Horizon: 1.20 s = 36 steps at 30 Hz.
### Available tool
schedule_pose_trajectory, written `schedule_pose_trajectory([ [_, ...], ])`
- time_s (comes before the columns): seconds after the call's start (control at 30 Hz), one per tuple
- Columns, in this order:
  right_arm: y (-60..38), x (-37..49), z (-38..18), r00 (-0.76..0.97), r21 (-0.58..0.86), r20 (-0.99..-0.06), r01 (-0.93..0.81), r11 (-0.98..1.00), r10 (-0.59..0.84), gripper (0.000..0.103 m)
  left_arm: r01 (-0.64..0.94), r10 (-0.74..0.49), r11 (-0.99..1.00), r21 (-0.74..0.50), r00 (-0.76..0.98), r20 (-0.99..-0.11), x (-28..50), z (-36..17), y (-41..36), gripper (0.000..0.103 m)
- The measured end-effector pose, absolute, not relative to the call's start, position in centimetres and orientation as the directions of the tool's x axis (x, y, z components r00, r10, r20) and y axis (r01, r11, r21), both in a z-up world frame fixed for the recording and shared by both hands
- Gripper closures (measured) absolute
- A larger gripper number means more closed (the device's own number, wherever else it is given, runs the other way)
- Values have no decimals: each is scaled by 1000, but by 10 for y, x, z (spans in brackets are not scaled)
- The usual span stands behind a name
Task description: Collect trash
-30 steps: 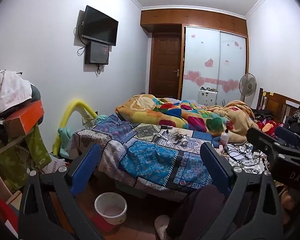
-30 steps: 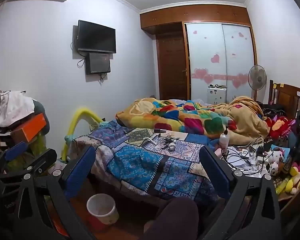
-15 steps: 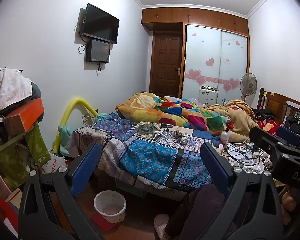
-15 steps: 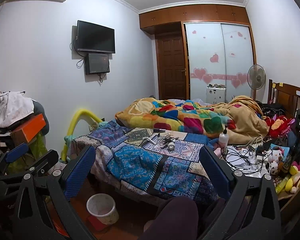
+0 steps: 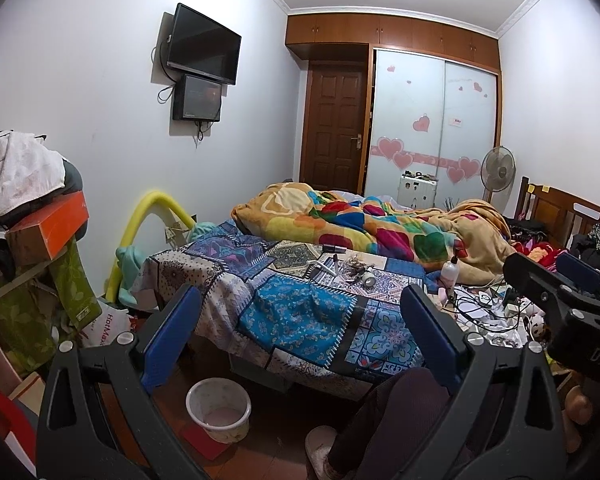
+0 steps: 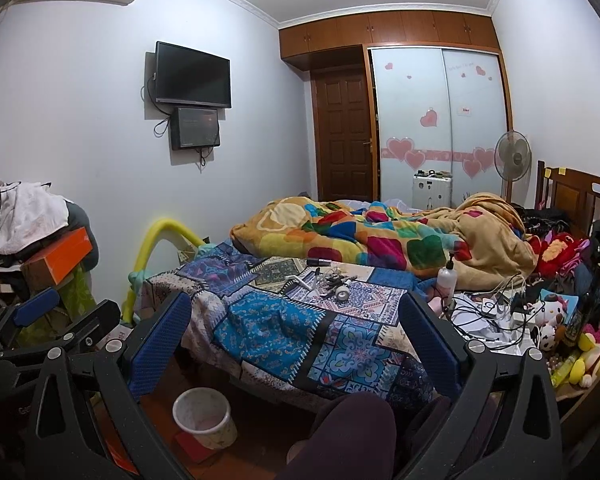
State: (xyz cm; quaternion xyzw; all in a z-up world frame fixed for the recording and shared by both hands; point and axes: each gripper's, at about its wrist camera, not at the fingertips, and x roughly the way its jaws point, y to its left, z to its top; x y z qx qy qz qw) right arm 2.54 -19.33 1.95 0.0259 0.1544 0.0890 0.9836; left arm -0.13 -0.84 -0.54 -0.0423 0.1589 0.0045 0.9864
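Note:
A small pile of trash and loose bits (image 5: 350,270) (image 6: 330,280) lies on the patterned blue bedspread (image 5: 296,316) (image 6: 276,328), far ahead of both grippers. A white waste bin (image 5: 219,409) (image 6: 205,417) stands on the floor at the bed's foot, below and between the fingers. My left gripper (image 5: 300,332) is open and empty, held above the floor. My right gripper (image 6: 292,340) is open and empty; it also shows at the right edge of the left wrist view (image 5: 560,292). The left gripper shows at the left edge of the right wrist view (image 6: 56,312).
A white bottle (image 5: 449,273) and tangled cables (image 5: 484,308) lie on the bed's right side, with plush toys (image 6: 556,252) beyond. A colourful blanket (image 5: 364,228) covers the far bed. Piled clothes and an orange box (image 5: 52,228) stand left. My leg (image 5: 384,420) is below.
Both views have shifted only slightly; the grippers stay open and empty and nothing on the bed has moved.

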Motion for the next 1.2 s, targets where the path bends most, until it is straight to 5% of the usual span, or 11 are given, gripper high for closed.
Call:
schedule_pose_trajectory([
  [1.2,-188,36,21,927,81,-324,-174,981,191,0,-38,4,995,-97,943,-332,9,-5,-6,3],
])
